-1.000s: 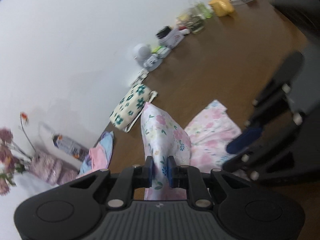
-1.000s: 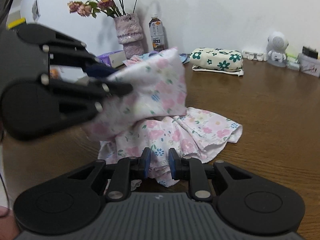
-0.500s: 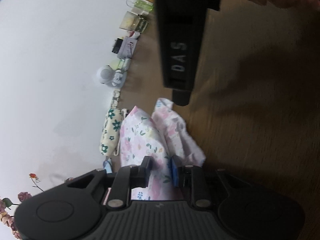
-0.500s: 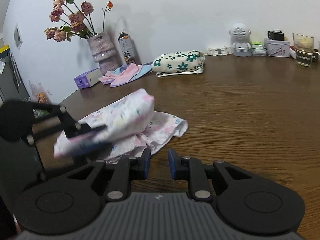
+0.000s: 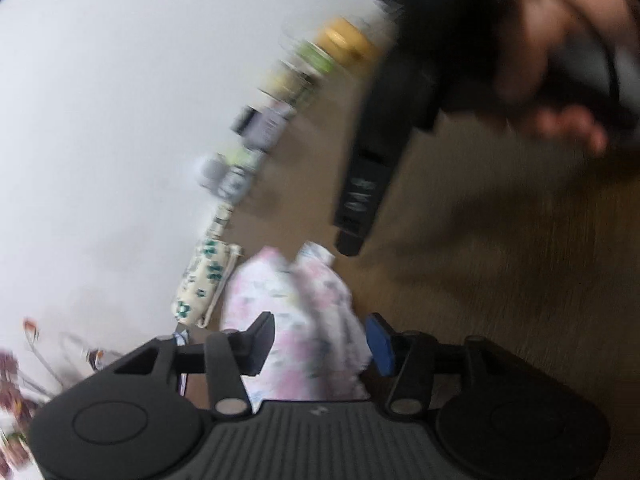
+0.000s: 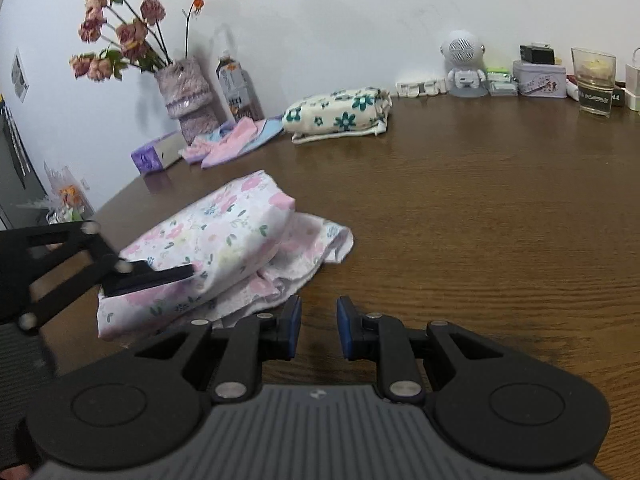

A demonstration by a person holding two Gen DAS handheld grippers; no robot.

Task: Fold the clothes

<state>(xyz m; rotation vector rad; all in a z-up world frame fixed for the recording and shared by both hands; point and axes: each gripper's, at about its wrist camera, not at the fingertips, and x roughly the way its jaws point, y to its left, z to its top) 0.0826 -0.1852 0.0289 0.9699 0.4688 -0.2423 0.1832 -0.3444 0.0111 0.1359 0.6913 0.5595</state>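
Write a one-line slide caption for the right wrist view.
Empty right gripper hovers over the wooden table beside the folded floral garment.

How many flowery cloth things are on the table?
2. The pink flowery garment lies crumpled near the front, beside the left tongs. The cream pouch with green flowers sits by the wall. More could be hidden.

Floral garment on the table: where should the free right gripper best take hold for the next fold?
Probably the loose lower layer of the floral garment sticking out toward the bare table. It lies flat and uncovered there, so the right gripper could come in low from that side.
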